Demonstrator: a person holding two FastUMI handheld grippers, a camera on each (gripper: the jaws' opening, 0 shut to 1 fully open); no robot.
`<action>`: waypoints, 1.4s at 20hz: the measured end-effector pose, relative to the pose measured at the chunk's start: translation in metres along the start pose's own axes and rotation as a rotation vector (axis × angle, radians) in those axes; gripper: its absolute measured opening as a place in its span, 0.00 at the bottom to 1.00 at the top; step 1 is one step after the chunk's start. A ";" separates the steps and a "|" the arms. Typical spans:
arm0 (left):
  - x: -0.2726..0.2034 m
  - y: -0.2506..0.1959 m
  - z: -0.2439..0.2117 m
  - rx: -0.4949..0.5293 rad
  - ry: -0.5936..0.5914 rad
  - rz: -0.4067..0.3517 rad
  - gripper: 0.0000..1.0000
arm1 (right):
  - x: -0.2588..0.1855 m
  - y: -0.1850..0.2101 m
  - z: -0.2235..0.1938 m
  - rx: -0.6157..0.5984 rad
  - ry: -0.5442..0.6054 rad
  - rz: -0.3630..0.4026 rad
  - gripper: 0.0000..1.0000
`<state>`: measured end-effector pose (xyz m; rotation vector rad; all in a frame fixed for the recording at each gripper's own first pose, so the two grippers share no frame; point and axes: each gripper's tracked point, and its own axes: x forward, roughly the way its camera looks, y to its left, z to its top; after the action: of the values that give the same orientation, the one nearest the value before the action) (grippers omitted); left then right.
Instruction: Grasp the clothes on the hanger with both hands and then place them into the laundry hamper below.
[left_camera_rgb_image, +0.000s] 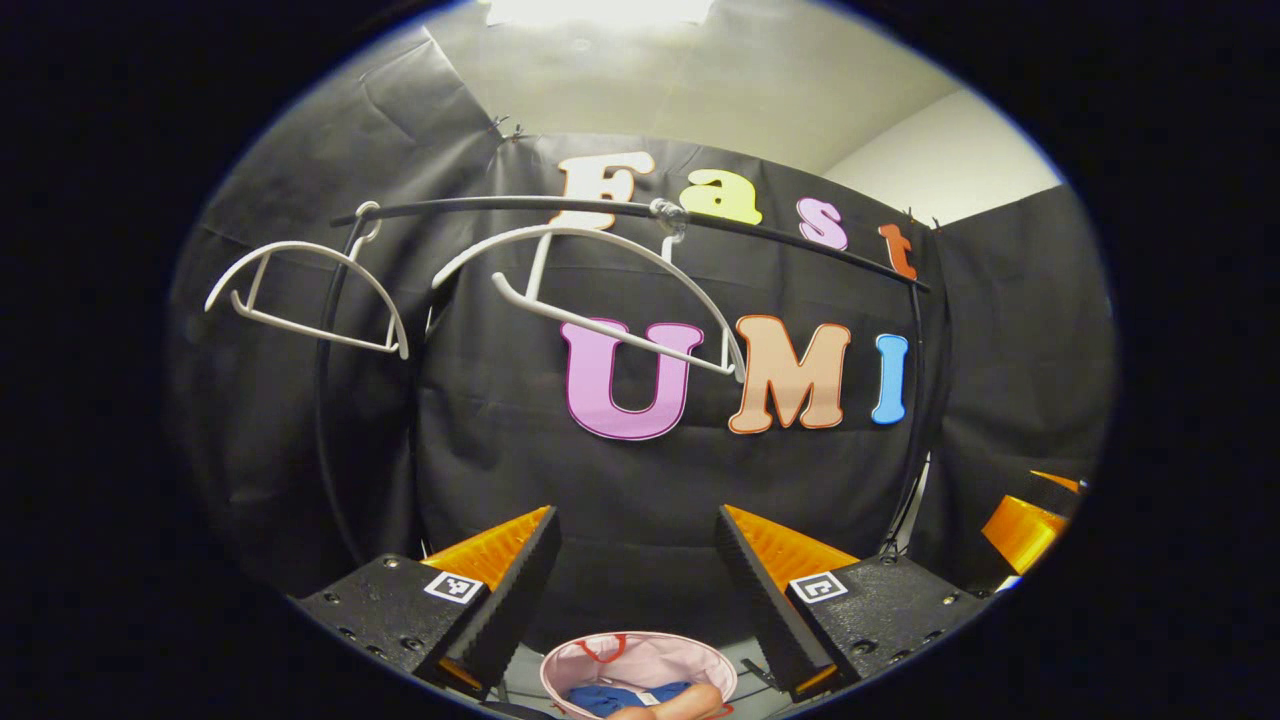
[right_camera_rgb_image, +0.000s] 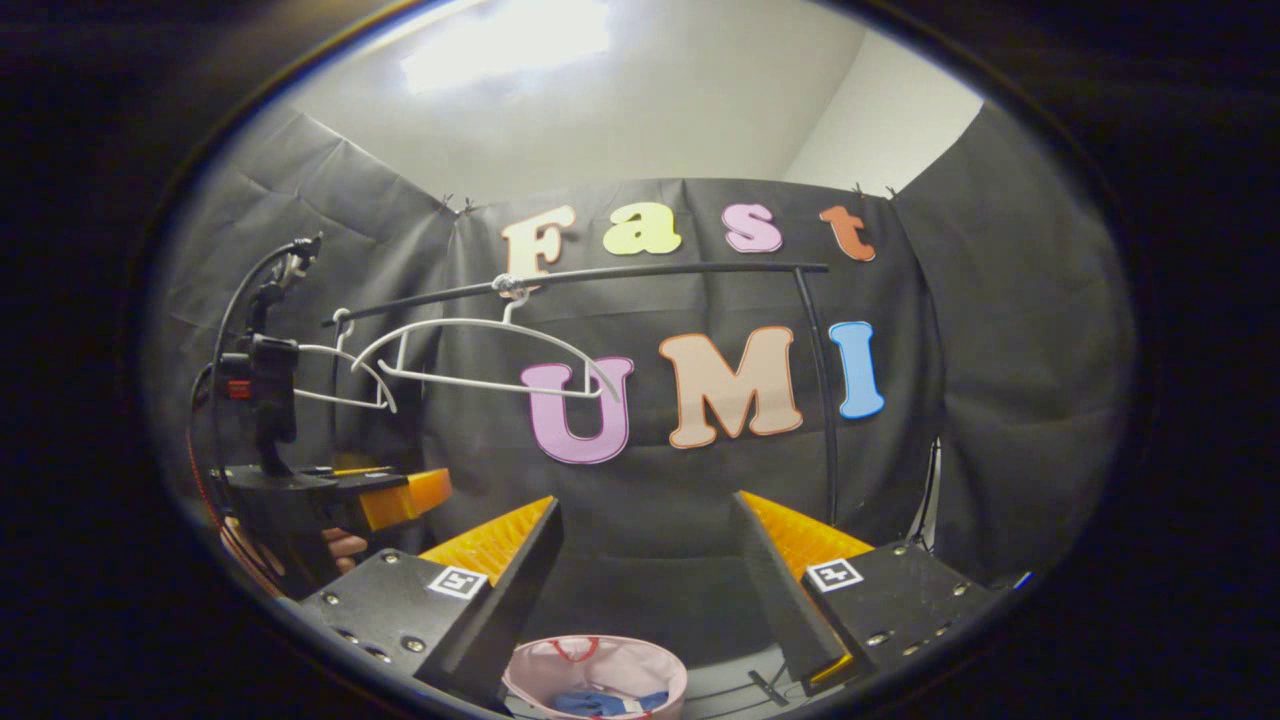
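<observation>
Two bare white hangers (left_camera_rgb_image: 590, 290) (left_camera_rgb_image: 310, 295) hang from a black rail (left_camera_rgb_image: 640, 212); no garment is on them. Below stands a pink laundry hamper (left_camera_rgb_image: 690, 662) holding blue clothes (left_camera_rgb_image: 625, 695) and something peach-coloured. My left gripper (left_camera_rgb_image: 635, 560) is open above the hamper with nothing between its fingers. In the right gripper view the same hangers (right_camera_rgb_image: 480, 360) hang on the rail (right_camera_rgb_image: 650, 272), and the hamper (right_camera_rgb_image: 540, 670) with blue clothes (right_camera_rgb_image: 600, 703) sits low. My right gripper (right_camera_rgb_image: 650, 550) is open and empty. The left gripper (right_camera_rgb_image: 400, 497), held by a hand (right_camera_rgb_image: 345, 545), appears at the left.
The rail's upright post (right_camera_rgb_image: 822, 400) stands right of centre in the right gripper view. Black cloth walls close the booth behind and at both sides. Part of the right gripper (left_camera_rgb_image: 1025, 525) shows at the right edge of the left gripper view.
</observation>
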<state>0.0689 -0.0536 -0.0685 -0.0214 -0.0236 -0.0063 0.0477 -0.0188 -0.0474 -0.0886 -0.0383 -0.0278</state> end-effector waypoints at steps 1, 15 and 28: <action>0.001 0.002 0.001 0.005 -0.007 0.001 0.92 | 0.002 0.000 -0.002 -0.005 0.005 -0.004 0.96; 0.003 0.010 0.003 0.016 -0.064 0.018 0.92 | 0.004 0.010 -0.016 -0.032 0.028 0.035 0.96; -0.008 0.017 0.026 -0.038 -0.131 0.086 0.92 | -0.013 -0.002 -0.016 -0.015 0.014 0.059 1.00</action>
<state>0.0608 -0.0355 -0.0430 -0.0612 -0.1535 0.0806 0.0355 -0.0217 -0.0633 -0.1047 -0.0217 0.0299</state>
